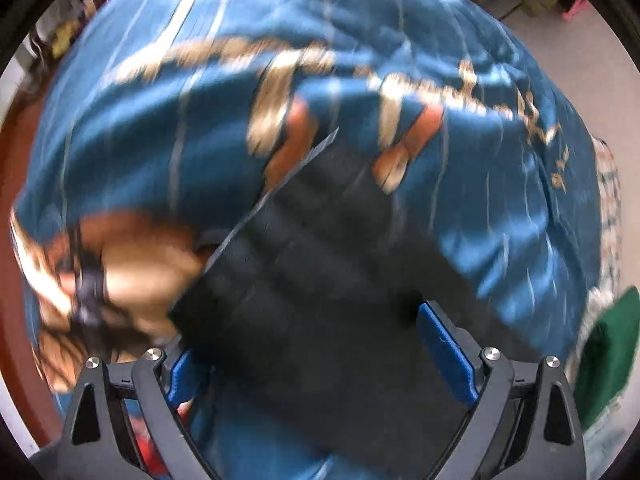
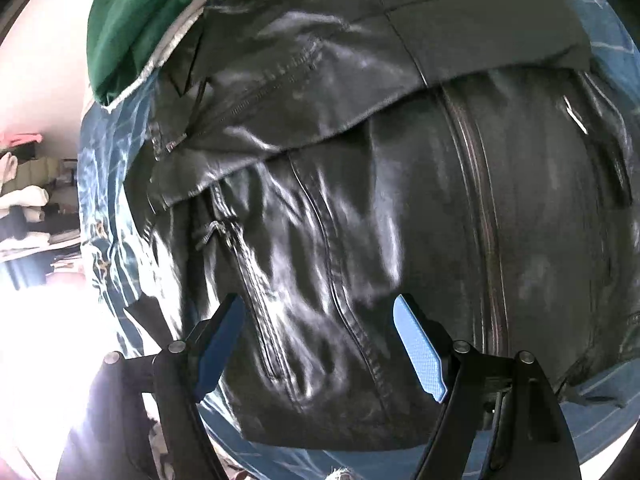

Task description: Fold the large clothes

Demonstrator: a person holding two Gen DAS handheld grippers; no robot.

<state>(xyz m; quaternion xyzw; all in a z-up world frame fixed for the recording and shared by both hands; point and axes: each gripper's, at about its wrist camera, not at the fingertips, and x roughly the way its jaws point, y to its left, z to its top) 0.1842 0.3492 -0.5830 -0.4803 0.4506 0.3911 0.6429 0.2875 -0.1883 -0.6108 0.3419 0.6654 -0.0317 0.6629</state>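
Observation:
A black leather jacket (image 2: 400,208) with zips lies spread on a blue patterned bedspread (image 2: 104,184); its upper part is folded over itself. My right gripper (image 2: 320,344) hovers just above the jacket's lower part, jaws wide open and empty. In the left wrist view, which is motion-blurred, a dark black panel of the jacket (image 1: 312,288) lies between the blue pads of my left gripper (image 1: 320,364), whose jaws stand wide apart. The blue bedspread (image 1: 200,128) with gold print fills the rest of that view.
A green garment (image 2: 136,28) lies at the jacket's far left, also at the right edge of the left wrist view (image 1: 612,356). Shelves with stacked clothes (image 2: 32,200) stand at the left. Pale floor (image 1: 576,40) lies beyond the bed.

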